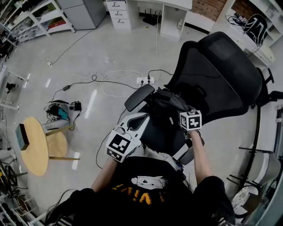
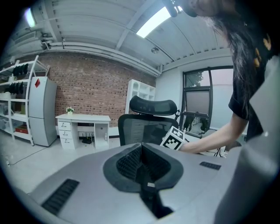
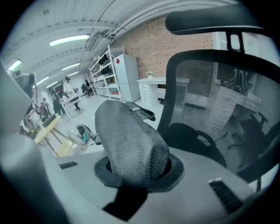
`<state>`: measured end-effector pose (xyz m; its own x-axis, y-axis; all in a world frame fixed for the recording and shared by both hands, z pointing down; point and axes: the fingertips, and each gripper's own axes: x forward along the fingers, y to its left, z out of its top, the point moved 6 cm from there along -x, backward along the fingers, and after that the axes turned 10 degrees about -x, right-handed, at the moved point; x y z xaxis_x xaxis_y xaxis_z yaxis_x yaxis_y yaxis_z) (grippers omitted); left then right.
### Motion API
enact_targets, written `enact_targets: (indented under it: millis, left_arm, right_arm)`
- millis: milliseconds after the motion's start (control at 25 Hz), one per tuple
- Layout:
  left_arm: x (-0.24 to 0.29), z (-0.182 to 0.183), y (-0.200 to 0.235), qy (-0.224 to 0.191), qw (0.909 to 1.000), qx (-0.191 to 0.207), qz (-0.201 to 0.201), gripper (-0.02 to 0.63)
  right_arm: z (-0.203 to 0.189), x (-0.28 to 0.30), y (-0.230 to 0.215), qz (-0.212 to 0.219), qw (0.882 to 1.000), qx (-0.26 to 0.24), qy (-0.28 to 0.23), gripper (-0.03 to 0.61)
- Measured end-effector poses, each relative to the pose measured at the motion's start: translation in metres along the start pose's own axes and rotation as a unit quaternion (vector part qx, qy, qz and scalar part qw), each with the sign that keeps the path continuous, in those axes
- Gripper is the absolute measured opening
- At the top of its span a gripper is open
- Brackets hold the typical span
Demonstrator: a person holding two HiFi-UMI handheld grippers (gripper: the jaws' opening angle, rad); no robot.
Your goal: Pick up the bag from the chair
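Right tool (image 3: 135,171) clamped on bag (image 3: 131,140) mesh, bag straight ahead of it, chair (image 3: 227,105) behind; left tool (image 2: 142,162) closed, empty, farther away.

No lettering can be read anywhere here.

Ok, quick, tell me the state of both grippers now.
Left gripper: jaws closed, nothing between them.
Right gripper: jaws closed on a mesh part of the bag.

Round wooden table (image 1: 33,148), power strip (image 1: 145,80), white drawers (image 1: 118,9)
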<state>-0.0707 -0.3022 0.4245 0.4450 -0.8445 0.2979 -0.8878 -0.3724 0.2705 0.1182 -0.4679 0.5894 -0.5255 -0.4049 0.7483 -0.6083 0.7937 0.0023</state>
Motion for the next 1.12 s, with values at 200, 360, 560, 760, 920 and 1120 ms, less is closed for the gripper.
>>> enact_targets:
  millis: [200, 360, 560, 760, 920, 1120]
  left_arm:
    - [-0.005, -0.005, -0.012, -0.003, 0.9999, 0.002, 0.01, 0.009]
    - [-0.01, -0.008, -0.024, -0.006, 0.9998, 0.005, 0.018, 0.009]
    - [-0.023, -0.014, -0.038, -0.01, 0.9991, 0.008, 0.039, 0.009]
    - [-0.041, -0.021, -0.045, -0.017, 0.9967, 0.003, 0.079, 0.009]
    - [-0.057, -0.025, -0.049, -0.019, 0.9944, -0.001, 0.104, 0.009]
    - [-0.075, -0.033, -0.051, -0.018, 0.992, -0.007, 0.125, 0.009]
  right_arm:
    - [-0.002, -0.04, 0.007, 0.011, 0.995, 0.085, -0.051, 0.074]
    - [-0.002, -0.076, 0.023, 0.023, 0.991, 0.103, -0.086, 0.072]
    - [0.006, -0.118, 0.051, 0.04, 0.988, 0.08, -0.126, 0.072]
    - [0.011, -0.151, 0.069, 0.06, 0.983, 0.073, -0.157, 0.071]
    - [0.014, -0.171, 0.08, 0.072, 0.98, 0.079, -0.17, 0.071]
    - [0.015, -0.185, 0.098, 0.087, 0.978, 0.08, -0.174, 0.071]
